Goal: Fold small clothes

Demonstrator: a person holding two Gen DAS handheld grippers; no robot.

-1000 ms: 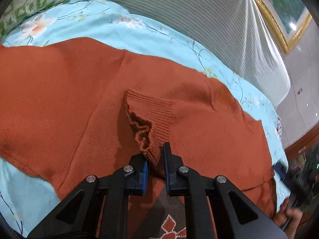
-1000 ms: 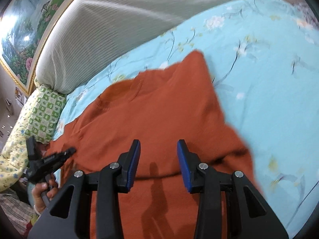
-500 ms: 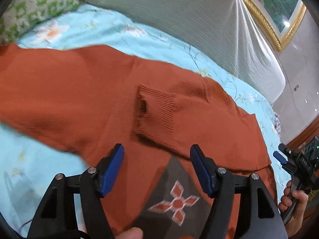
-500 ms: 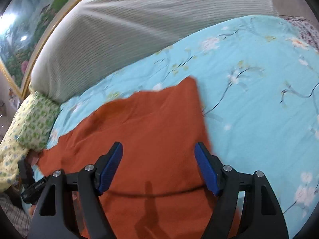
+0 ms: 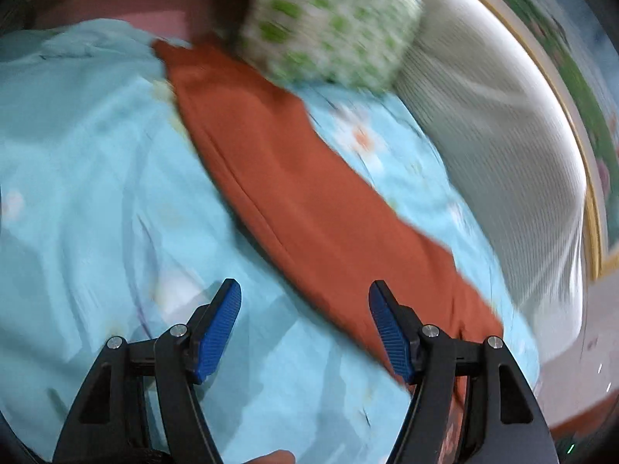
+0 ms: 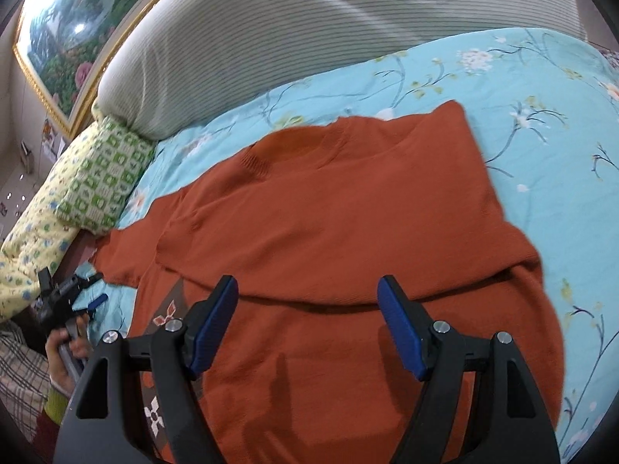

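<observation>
Both wrist views overlook the sweater (image 6: 329,208)

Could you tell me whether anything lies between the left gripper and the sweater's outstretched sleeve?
Nothing visible does: the left gripper, jaws open, hovers over bare blue bedsheet, with the orange sleeve just beyond its right finger.

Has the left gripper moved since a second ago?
Yes. The left gripper let go of the sweater and swung left toward the green pillow.

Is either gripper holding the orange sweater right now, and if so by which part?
Nothing is held. The left gripper and right gripper are both open above the orange sweater.
</observation>
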